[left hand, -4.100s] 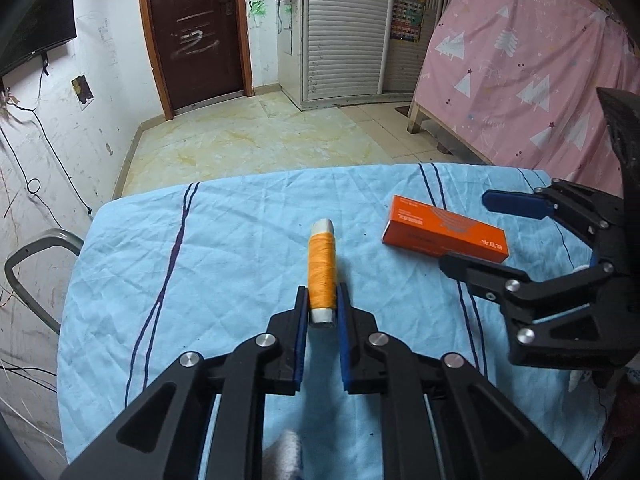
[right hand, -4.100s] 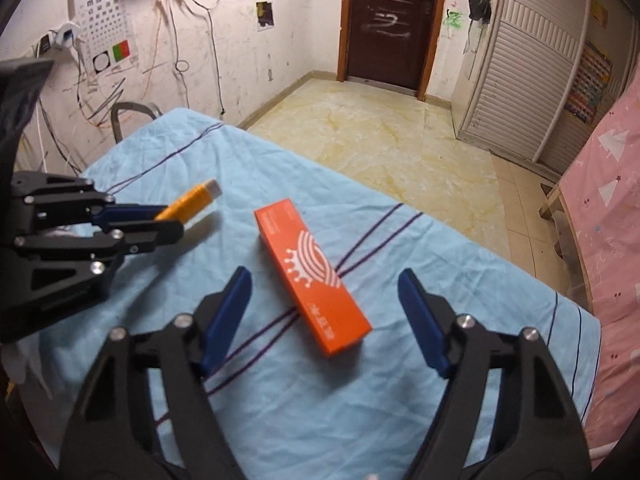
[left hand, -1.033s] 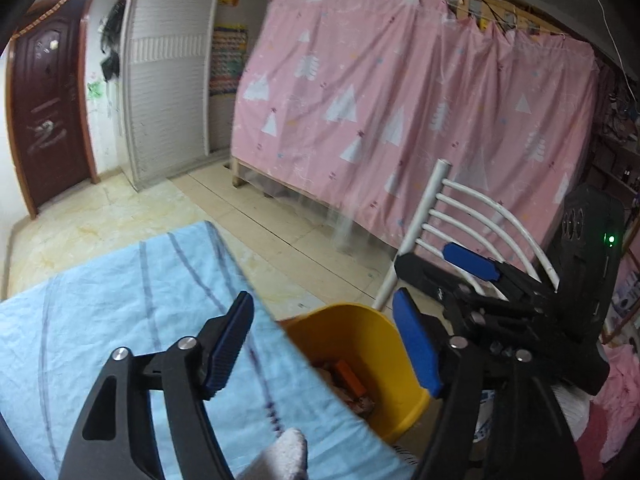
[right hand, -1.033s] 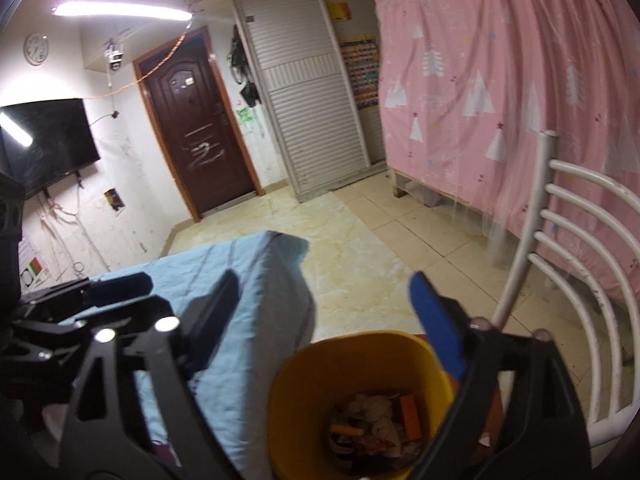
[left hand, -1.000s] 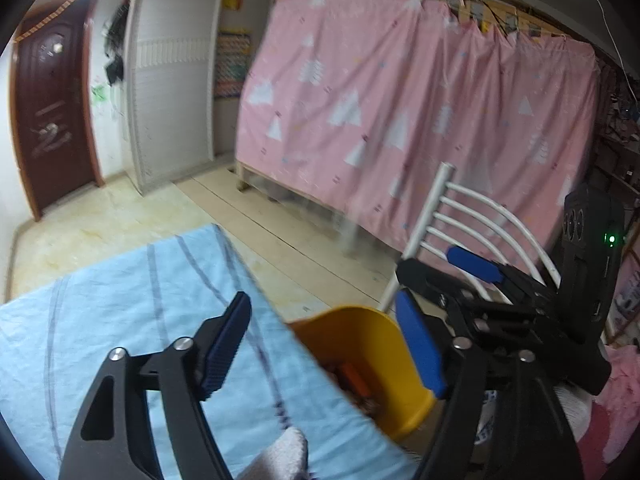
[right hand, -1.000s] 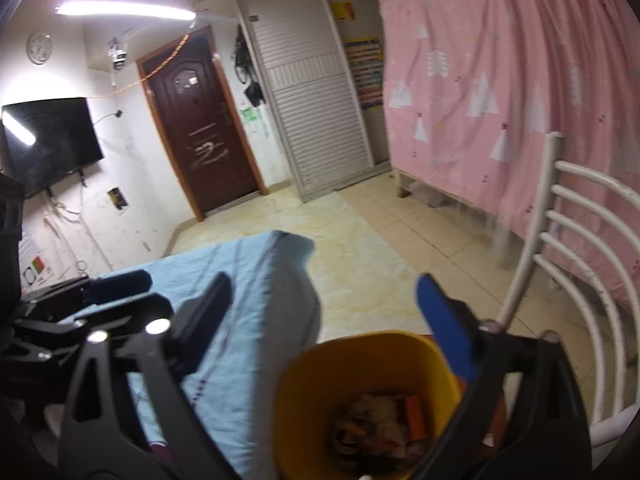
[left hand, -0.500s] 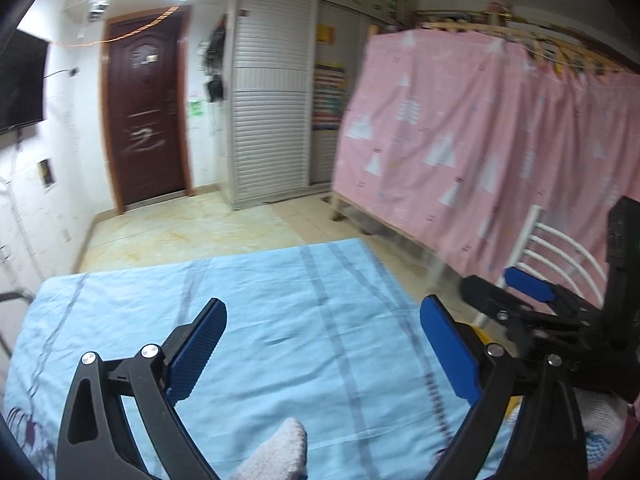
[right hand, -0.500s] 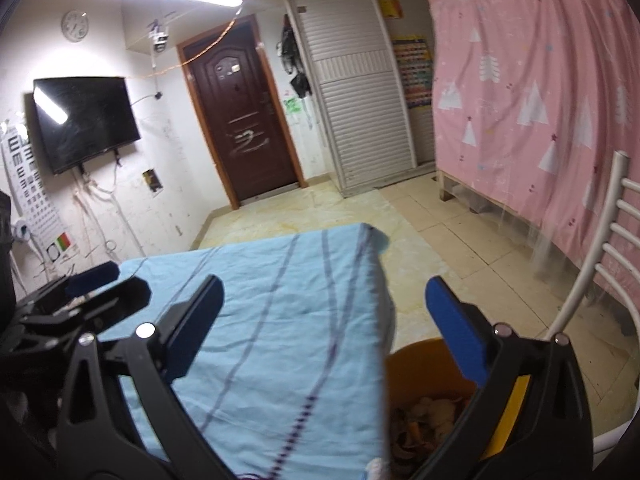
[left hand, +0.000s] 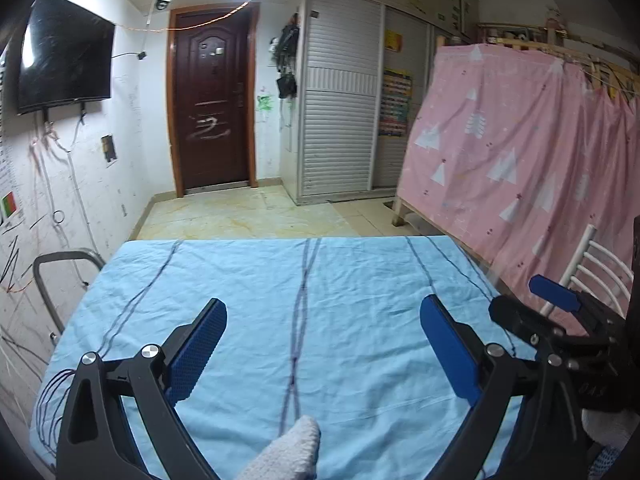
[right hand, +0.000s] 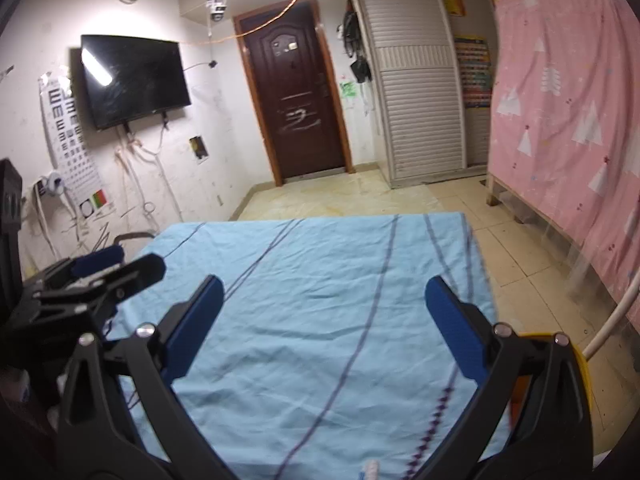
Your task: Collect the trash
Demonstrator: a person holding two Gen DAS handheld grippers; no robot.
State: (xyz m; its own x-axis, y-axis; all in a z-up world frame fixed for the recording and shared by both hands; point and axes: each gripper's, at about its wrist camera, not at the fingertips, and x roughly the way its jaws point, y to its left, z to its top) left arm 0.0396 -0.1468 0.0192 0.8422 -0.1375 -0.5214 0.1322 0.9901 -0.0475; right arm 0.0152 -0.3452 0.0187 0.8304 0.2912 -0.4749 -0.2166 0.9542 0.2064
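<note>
**Both grippers empty over a bare cloth**

Over the near edge of the tabletop, the left gripper [left hand: 322,340] has its blue fingers [left hand: 198,344] spread wide with nothing between them; a gloved fingertip [left hand: 292,452] pokes up just below. The right gripper [right hand: 320,328] is spread wide too and also carries nothing. In the left wrist view it shows at the right edge, beside a white chair back [left hand: 596,268].

Just beyond the fingers lies the blue striped cloth [left hand: 312,280] covering the tabletop. No trash shows anywhere on it in either view. The yellow bin [right hand: 582,364] sits low by the near right corner, mostly hidden behind the right gripper's frame, so its contents cannot be read here.

Further off are the tiled floor [left hand: 248,216], the pink curtain [left hand: 520,152], the dark door [left hand: 214,104] and a wall-mounted television [left hand: 64,52].

Judging by the bare cloth, the collecting looks done or nearly so. The step in hand is probably a check: sweep both cameras slowly across the cloth, including its creases and far edge, keeping the fingers wide and clear of the fabric so they do not snag it. If something turns up, approach it along its length and carry it low to the bin.
</note>
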